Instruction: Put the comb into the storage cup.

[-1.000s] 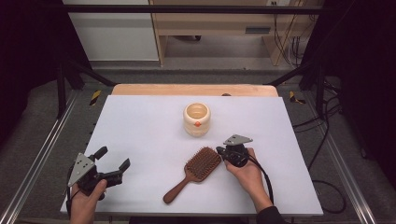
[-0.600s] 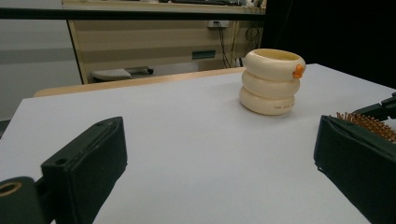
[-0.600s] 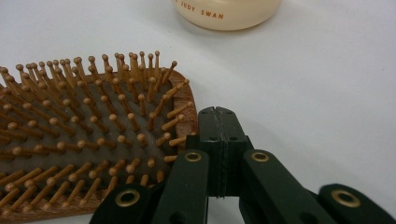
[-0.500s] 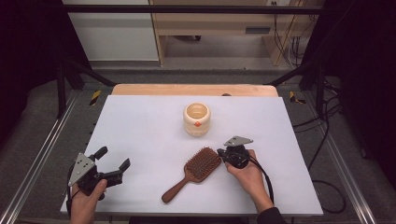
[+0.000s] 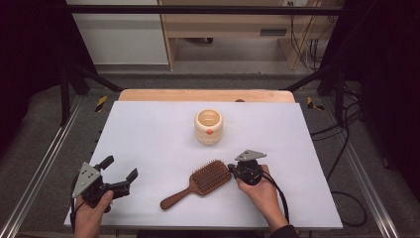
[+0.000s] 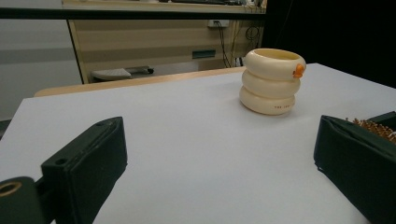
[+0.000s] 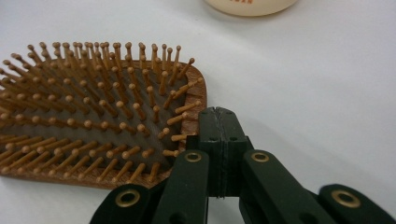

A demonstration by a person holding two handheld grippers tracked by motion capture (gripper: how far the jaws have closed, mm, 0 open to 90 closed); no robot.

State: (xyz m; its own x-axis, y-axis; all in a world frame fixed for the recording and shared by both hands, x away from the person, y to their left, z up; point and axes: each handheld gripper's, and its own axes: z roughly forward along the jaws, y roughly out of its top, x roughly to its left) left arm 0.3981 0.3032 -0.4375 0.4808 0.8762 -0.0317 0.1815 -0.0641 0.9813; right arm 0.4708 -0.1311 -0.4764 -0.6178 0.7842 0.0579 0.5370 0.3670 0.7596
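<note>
- High view: I have the right gripper at the right end of the hairbrush, its jaws pressed together and empty, the tips against the edge of the brush head. The brush lies bristles up on the near middle of the white bench, handle pointing near-left. A cream ringed cup stands beyond it. My left gripper rests at the near-left corner, jaws wide, holding nothing.
- Left gripper view: the jaws stand wide apart over bare bench; the cup sits upright, far right.
- Right gripper view: closed jaws meet beside the brush's wooden rim, touching it.
</note>
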